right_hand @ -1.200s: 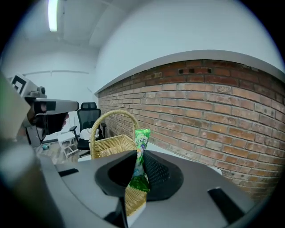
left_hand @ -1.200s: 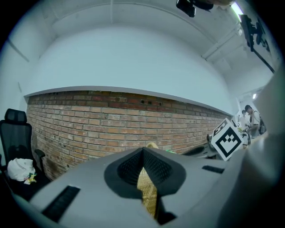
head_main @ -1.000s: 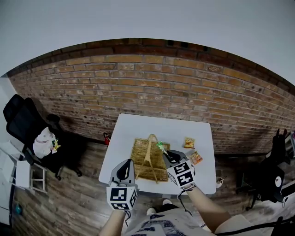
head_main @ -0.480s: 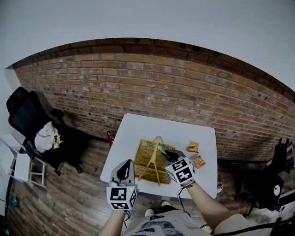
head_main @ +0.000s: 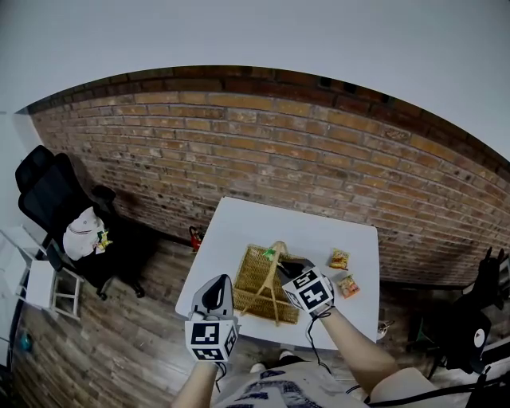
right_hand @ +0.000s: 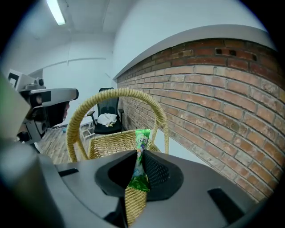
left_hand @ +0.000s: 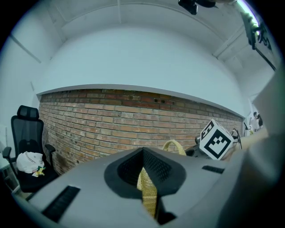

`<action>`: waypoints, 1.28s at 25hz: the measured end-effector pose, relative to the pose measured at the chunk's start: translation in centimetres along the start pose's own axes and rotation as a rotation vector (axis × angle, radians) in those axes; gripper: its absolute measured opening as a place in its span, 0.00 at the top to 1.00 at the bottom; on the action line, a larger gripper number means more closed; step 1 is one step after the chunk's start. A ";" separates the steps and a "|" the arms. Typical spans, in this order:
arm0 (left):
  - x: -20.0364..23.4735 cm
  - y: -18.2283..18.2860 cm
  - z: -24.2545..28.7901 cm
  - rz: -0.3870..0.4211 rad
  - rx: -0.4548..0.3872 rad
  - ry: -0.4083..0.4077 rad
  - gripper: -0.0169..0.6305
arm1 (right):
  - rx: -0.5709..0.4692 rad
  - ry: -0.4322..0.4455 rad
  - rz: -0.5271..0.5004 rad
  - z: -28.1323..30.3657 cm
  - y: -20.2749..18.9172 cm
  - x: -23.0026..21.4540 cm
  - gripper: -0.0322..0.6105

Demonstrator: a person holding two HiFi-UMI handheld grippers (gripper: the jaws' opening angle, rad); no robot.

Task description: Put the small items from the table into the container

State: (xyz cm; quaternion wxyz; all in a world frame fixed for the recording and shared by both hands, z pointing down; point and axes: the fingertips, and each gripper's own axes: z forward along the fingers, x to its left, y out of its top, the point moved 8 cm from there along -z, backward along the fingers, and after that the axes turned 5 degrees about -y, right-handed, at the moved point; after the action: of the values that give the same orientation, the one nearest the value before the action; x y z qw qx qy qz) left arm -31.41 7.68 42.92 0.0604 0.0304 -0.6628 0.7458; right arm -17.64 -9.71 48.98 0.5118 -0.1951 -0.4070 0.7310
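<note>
- While the right gripper (head_main: 280, 263) is pinching a green packet (head_main: 269, 253) in nearly closed jaws, it is hovering over the basket (head_main: 253, 280) at mid-table (head_main: 239, 231): drop pending.
- Two orange packets (head_main: 339, 259) are lying by the right edge: yet to go.
- Left gripper (head_main: 217, 282) is idling closed and empty by the near-left corner.

Bright light comes from a ceiling lamp (right_hand: 57, 12) up and left of the right claw (right_hand: 139, 153), whose green packet (right_hand: 142, 139) looks sharp, while the brick wall (right_hand: 213, 89) bows, corners darken and its housing blurs.
</note>
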 end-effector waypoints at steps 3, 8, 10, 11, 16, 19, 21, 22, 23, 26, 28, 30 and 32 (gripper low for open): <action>0.4 0.0 0.3 -0.010 -0.001 0.016 0.90 | 0.034 0.032 -0.003 0.9 0.0 0.0 0.85; 0.9 0.1 1.0 -0.011 0.001 0.023 0.90 | 0.085 0.032 -0.056 2.1 0.2 -0.5 0.85; 1.1 0.0 1.3 -0.014 0.005 0.027 0.90 | 0.107 0.040 -0.100 2.6 0.5 -0.3 0.85; 1.1 0.0 1.4 -0.016 0.006 0.029 0.90 | 0.119 0.048 -0.119 2.8 0.5 -0.1 0.85; 1.4 -0.2 2.0 -0.023 0.013 0.029 0.90 | 0.160 0.075 -0.170 3.4 0.6 0.3 0.85; 1.5 -0.3 2.3 -0.025 0.016 0.029 0.90 | 0.145 0.089 -0.166 3.7 0.6 0.1 0.85; 1.5 -0.3 2.6 -0.027 0.017 0.026 0.90 | 0.139 0.093 -0.161 3.8 0.6 0.0 0.85; 1.4 -0.3 2.7 -0.029 0.019 0.025 0.90 | 0.140 0.098 -0.159 3.8 0.6 0.0 0.85; 1.4 -0.4 2.8 -0.030 0.021 0.023 0.90 | 0.142 0.102 -0.156 3.8 0.6 0.0 0.85; 1.3 -0.3 3.0 -0.031 0.023 0.020 0.90 | 0.131 0.115 -0.150 3.6 0.8 0.0 0.85; 1.2 -0.2 3.0 -0.030 0.022 0.018 0.90 | 0.126 0.125 -0.153 3.4 1.0 0.1 0.85; 1.2 -0.2 3.1 -0.029 0.022 0.016 0.90 | 0.130 0.127 -0.140 3.5 0.6 0.1 0.85; 1.1 -0.3 3.1 -0.030 0.021 0.016 0.90 | 0.129 0.127 -0.134 3.6 0.4 0.1 0.85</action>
State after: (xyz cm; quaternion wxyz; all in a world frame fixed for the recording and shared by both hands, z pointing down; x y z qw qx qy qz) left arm -32.57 4.68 43.70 0.0763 0.0349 -0.6539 0.7520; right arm -20.42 -11.14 50.75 0.5957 -0.1802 -0.3378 0.7061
